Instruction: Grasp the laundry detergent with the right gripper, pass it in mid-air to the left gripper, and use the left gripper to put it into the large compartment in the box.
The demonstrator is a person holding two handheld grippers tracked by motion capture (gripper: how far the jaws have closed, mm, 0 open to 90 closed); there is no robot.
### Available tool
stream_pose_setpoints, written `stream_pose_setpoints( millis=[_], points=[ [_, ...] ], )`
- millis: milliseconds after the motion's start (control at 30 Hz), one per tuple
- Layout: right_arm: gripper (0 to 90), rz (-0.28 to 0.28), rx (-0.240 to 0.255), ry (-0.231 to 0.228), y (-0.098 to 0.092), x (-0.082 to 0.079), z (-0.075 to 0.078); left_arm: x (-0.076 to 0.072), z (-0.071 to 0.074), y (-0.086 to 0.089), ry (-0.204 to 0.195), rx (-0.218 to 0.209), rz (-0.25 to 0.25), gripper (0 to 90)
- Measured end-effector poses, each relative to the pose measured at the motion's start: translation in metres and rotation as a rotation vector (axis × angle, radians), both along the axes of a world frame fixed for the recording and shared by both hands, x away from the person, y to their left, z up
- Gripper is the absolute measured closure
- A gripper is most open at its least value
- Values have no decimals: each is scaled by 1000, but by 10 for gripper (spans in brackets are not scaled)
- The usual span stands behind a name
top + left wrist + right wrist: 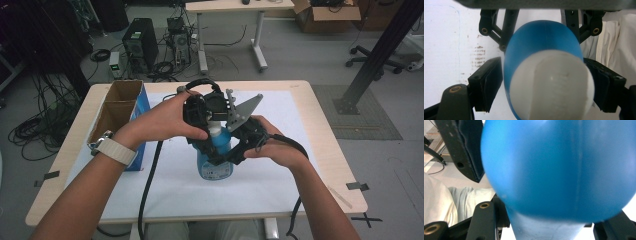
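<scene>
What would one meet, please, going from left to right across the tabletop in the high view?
Open brown cardboard box with a blue side → left hand with its black left gripper → blue plastic bottle with a white cap → right hand.

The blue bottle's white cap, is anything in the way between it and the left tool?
Nothing visible is in the way. In the left gripper view the white cap of the blue bottle sits right between the left tool pads. The right tool grips the bottle's body lower down, not blocking the cap.
</scene>
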State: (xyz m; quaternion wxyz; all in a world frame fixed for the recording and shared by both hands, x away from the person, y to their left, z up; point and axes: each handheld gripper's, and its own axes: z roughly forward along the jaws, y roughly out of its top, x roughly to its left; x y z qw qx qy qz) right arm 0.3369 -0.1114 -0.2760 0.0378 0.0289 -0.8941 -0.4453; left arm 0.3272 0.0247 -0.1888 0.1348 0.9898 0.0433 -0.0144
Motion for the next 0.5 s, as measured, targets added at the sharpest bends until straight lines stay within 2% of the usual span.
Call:
stream_pose_setpoints(
  millis=[500],
  points=[
    [436,1,-6,1,0,1,-1,0,-1,1,4,-5,0,275]
  ],
)
